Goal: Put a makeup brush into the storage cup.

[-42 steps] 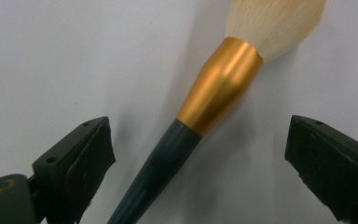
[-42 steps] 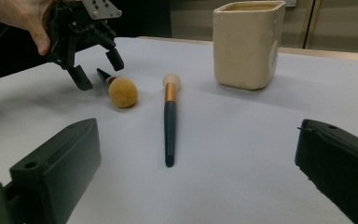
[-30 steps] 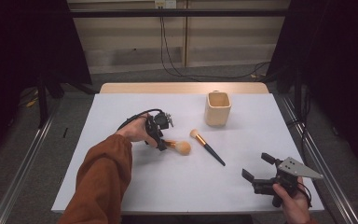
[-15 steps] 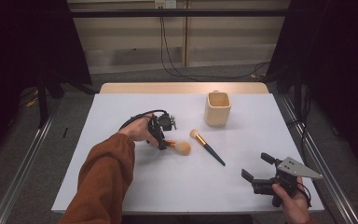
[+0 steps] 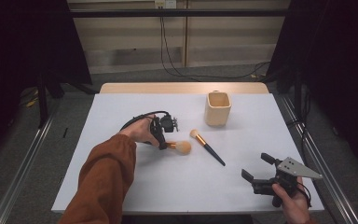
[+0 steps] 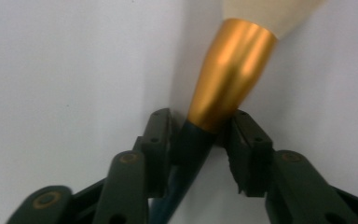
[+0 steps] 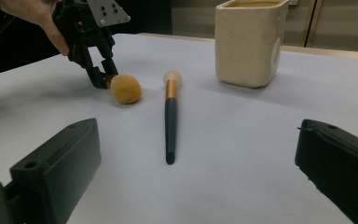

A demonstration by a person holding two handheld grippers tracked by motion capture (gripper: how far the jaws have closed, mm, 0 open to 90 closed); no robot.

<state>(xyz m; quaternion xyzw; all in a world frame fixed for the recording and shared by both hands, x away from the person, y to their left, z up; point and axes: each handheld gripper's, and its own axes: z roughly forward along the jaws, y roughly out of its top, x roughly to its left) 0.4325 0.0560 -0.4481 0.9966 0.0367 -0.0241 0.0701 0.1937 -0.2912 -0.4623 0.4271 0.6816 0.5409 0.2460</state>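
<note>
A powder brush with a fluffy tan head (image 5: 182, 147) lies on the white table, left of centre. My left gripper (image 5: 163, 140) points down at its handle end. Its jaws have just been closing, and in the left gripper view (image 6: 200, 126) the pads press on the dark handle just below the gold ferrule (image 6: 230, 70). The right gripper view shows that gripper (image 7: 100, 74) gripping behind the tan head (image 7: 125, 88). A slim dark-handled brush (image 5: 208, 147) (image 7: 170, 116) lies loose to the right. My right gripper (image 5: 256, 166) (image 7: 198, 140) stands open near the front right, jaws wide with nothing between them.
A cream square cup (image 5: 217, 108) (image 7: 249, 42) stands upright toward the back right of the white table (image 5: 121, 107), beyond the slim brush. A cable loops from the left gripper (image 5: 135, 119) over the hand.
The left gripper has settled slightly lower over the powder brush's handle end and its jaws have drawn in around it. The right gripper and the slim brush have stayed put.
</note>
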